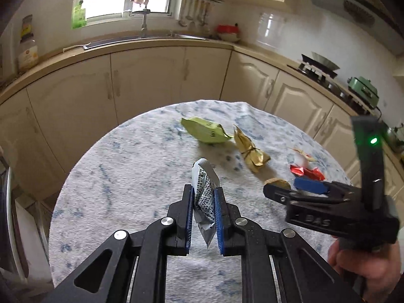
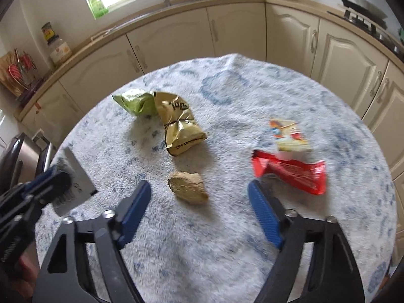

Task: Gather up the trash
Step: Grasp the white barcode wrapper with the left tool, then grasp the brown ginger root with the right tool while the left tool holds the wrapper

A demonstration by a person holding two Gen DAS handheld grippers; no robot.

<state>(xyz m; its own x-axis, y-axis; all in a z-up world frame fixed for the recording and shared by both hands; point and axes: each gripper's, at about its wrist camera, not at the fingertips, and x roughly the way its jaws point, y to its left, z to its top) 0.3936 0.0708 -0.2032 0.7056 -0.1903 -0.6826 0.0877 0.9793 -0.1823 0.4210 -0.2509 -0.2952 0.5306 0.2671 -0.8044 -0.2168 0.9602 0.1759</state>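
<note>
While pinched in left tongs (image 1: 204, 202), crumpled silver wrapper (image 1: 204, 192) with black print; right tongs (image 2: 199, 197) agape.

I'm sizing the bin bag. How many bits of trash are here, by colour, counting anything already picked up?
Green wrapper: 1
Gold wrapper: 1
Brown lump: 1
Red wrapper: 1
Printed pale packet: 1
Silver sachet, held in the left gripper: 1
Total: 6

"DAS" reads in raised letters on the black body of the right gripper (image 1: 294, 190). Dense black print on the silver wrapper (image 1: 205, 197) and black script on the gold wrapper (image 2: 179, 122): neither legible
</note>
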